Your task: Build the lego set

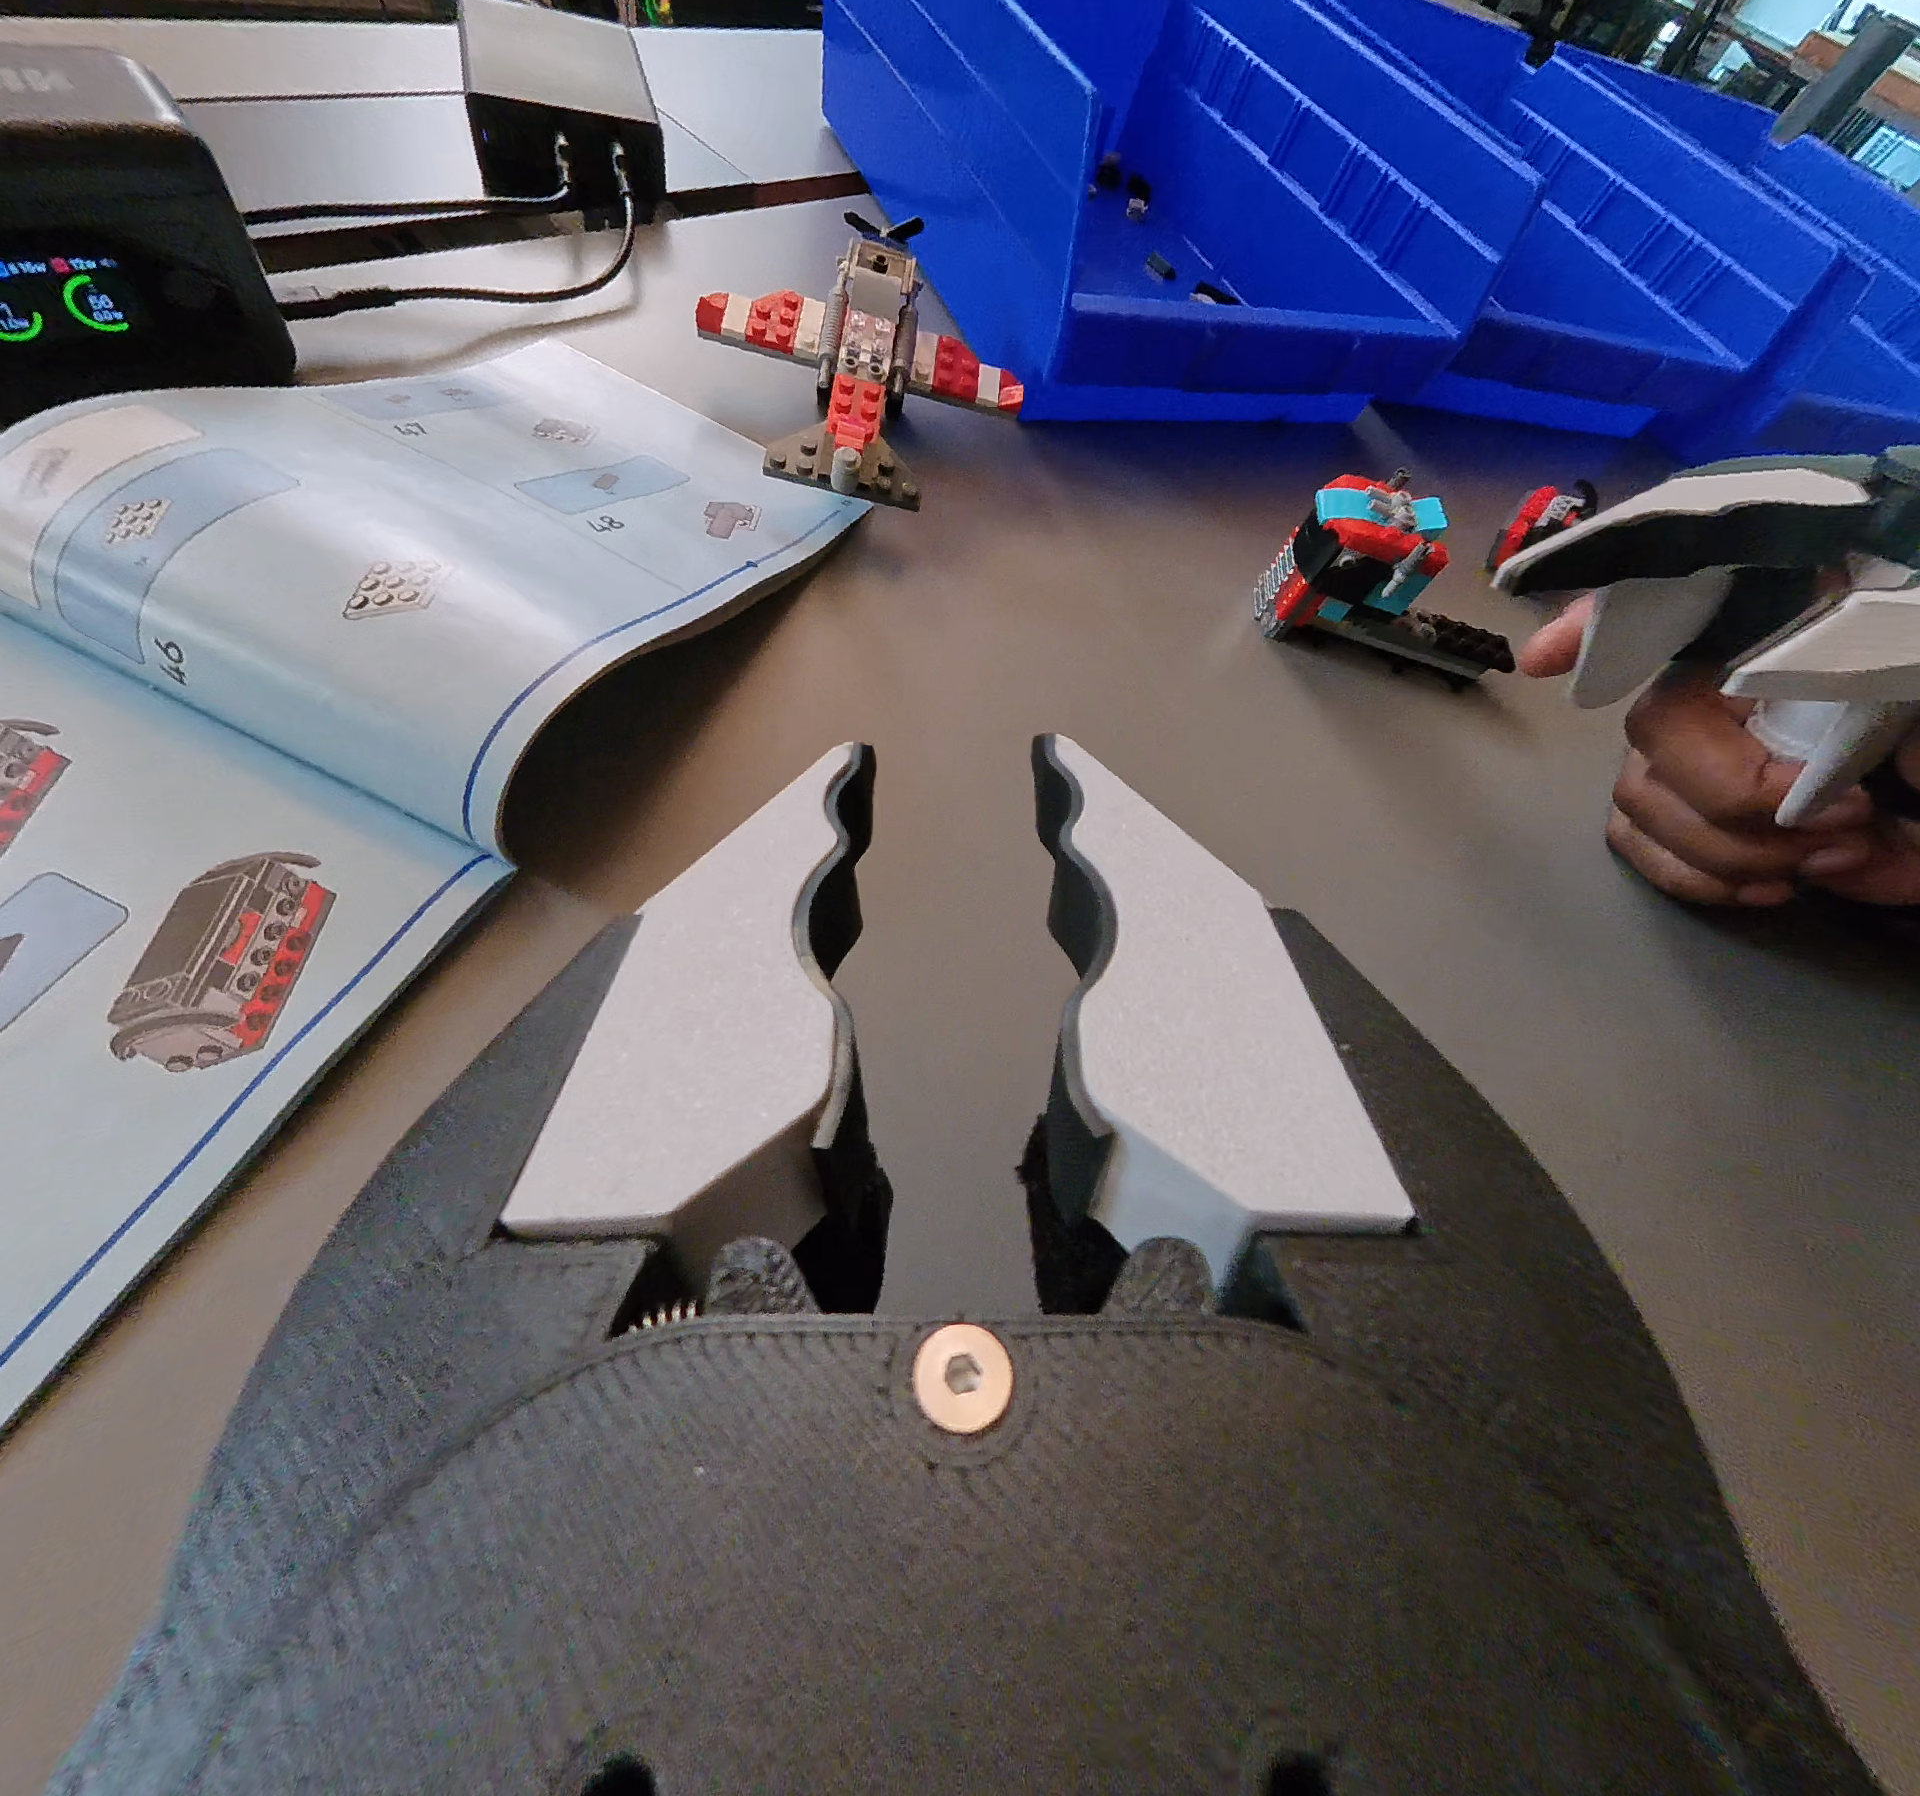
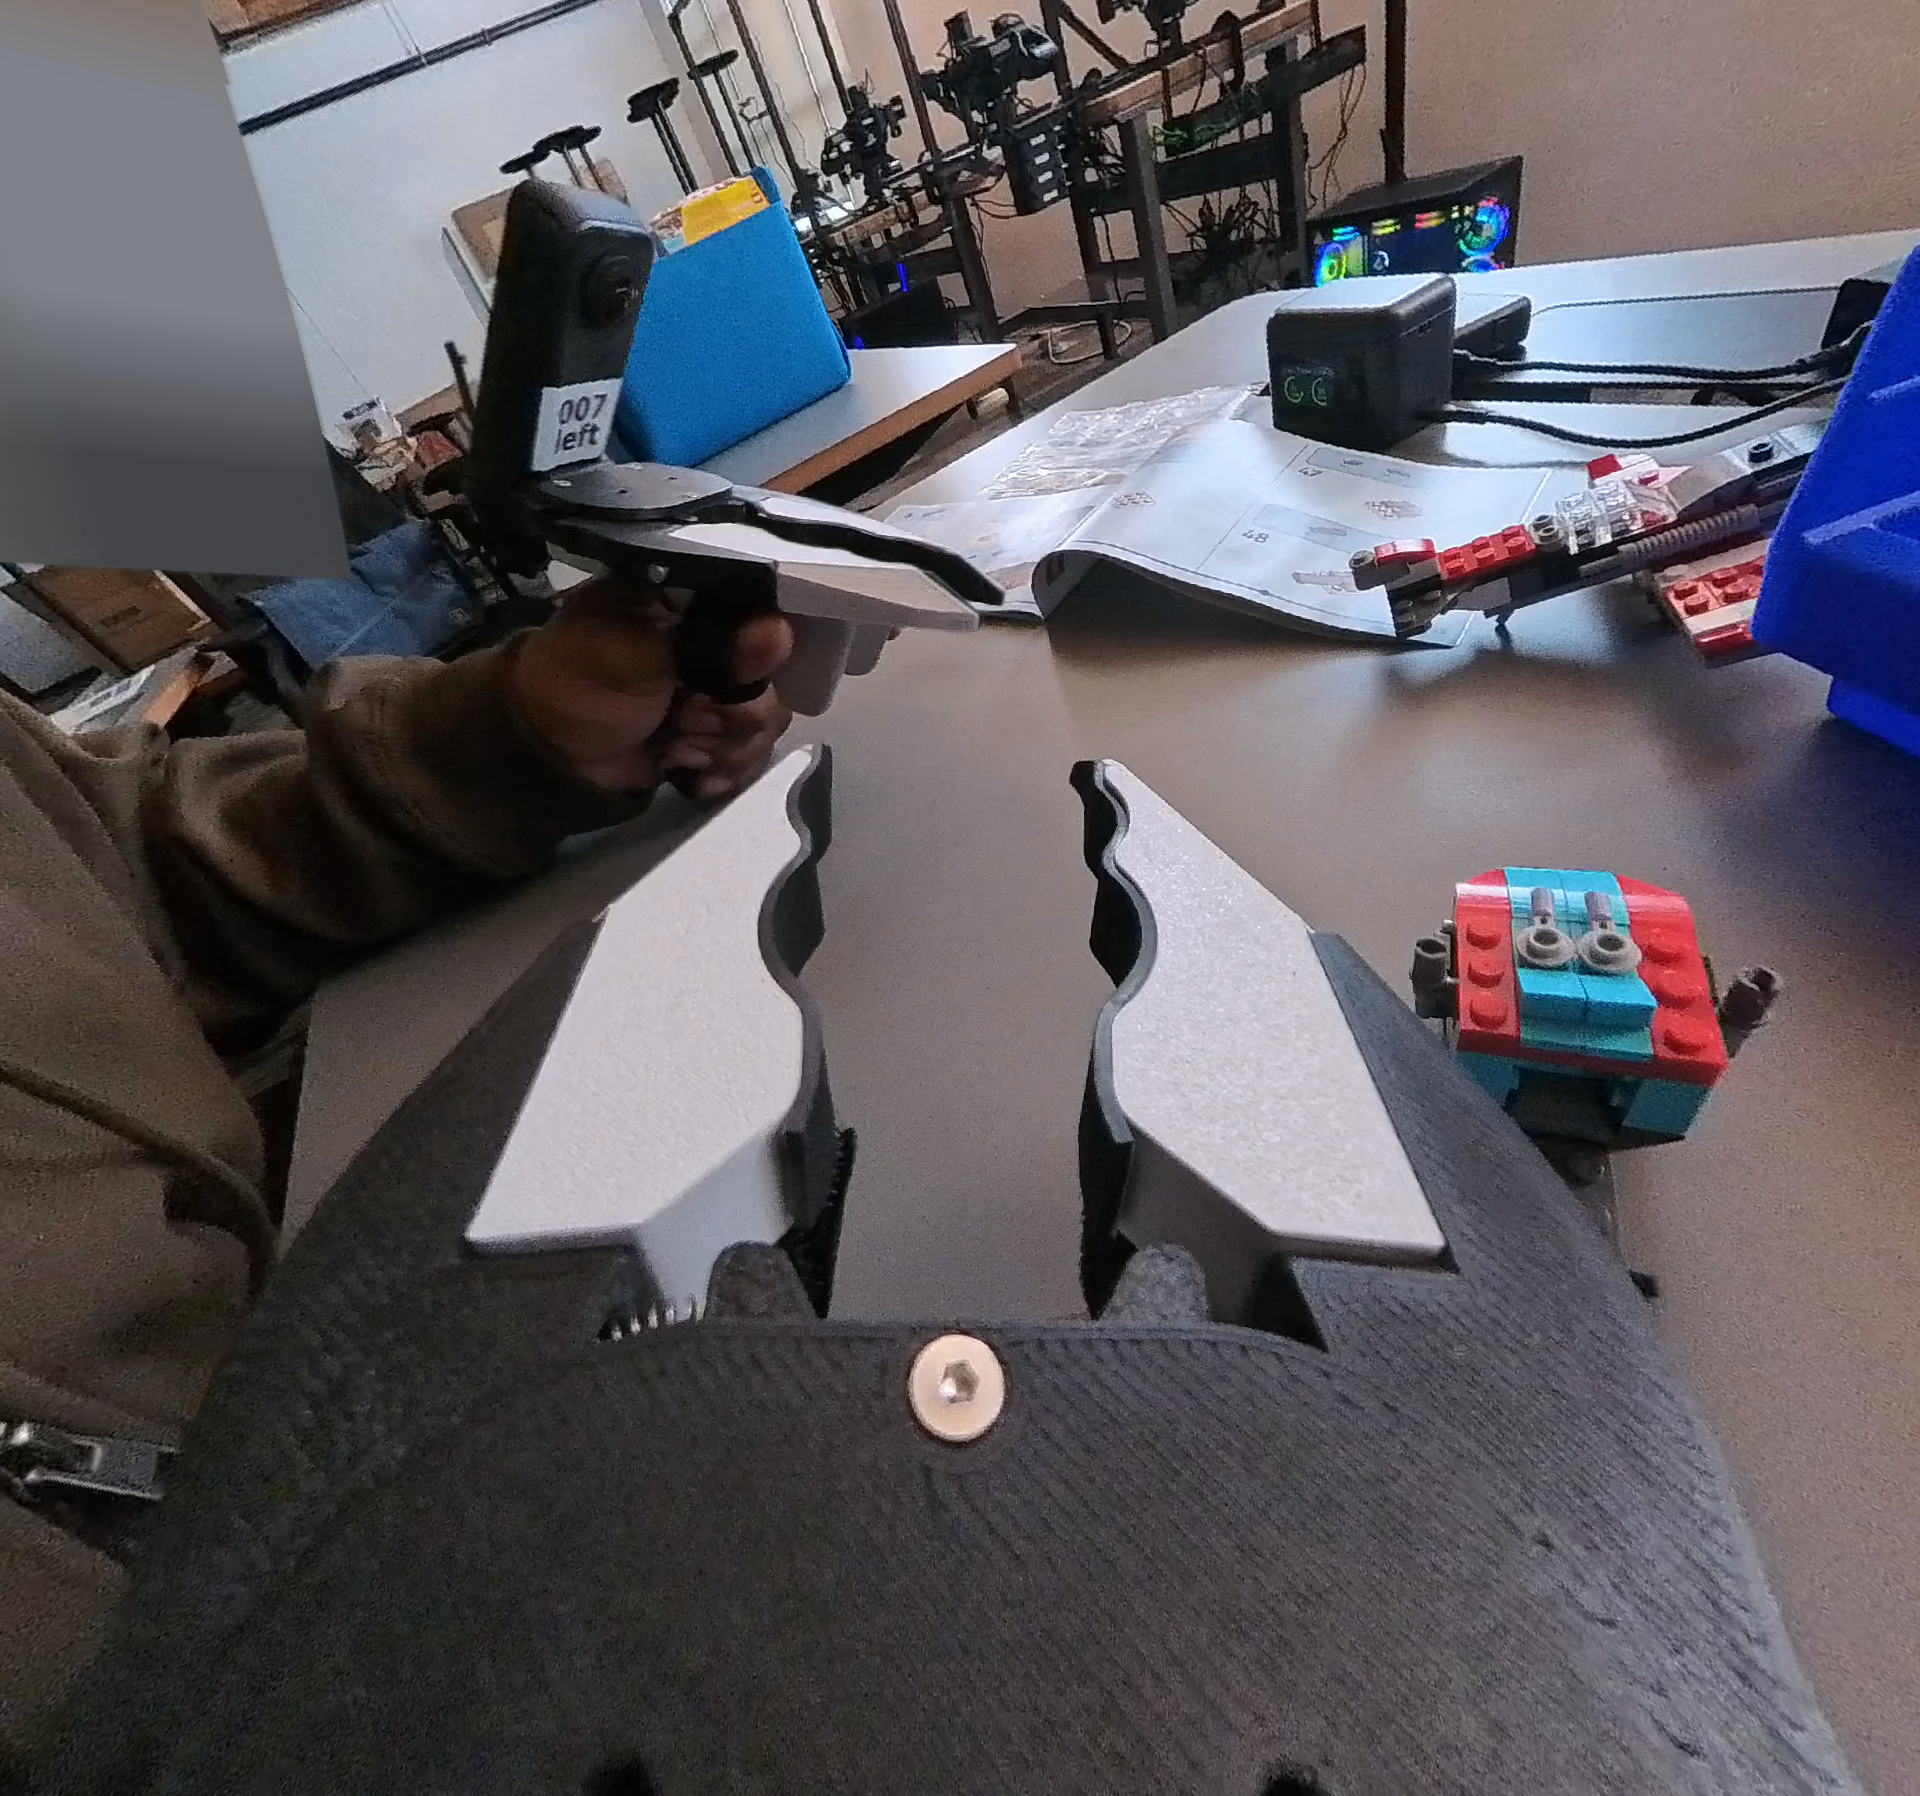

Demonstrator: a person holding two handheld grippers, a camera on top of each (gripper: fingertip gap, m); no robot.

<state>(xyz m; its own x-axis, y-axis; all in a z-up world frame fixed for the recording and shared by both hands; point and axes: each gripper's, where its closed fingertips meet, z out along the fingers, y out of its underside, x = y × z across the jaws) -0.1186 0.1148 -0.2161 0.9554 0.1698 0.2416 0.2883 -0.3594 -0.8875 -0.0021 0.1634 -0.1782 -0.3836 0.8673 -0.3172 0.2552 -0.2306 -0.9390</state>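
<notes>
Left gripper (image 1: 953,744) held narrowly parted, nothing between fingers, bare table (image 1: 1039,603) underneath. Right gripper (image 2: 951,759) parted wider, nothing gripped. Red-and-teal brick model (image 2: 1590,998) just beside right finger: could be bumped, knocked apart. Open booklet (image 1: 416,520) could be snagged.

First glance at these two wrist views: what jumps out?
The row of bright blue bins along the table's far side, with a red-and-white brick plane in front beside an open instruction booklet. A red-and-teal brick model sits just right of the right gripper; both it and the left gripper are open and empty.
</notes>
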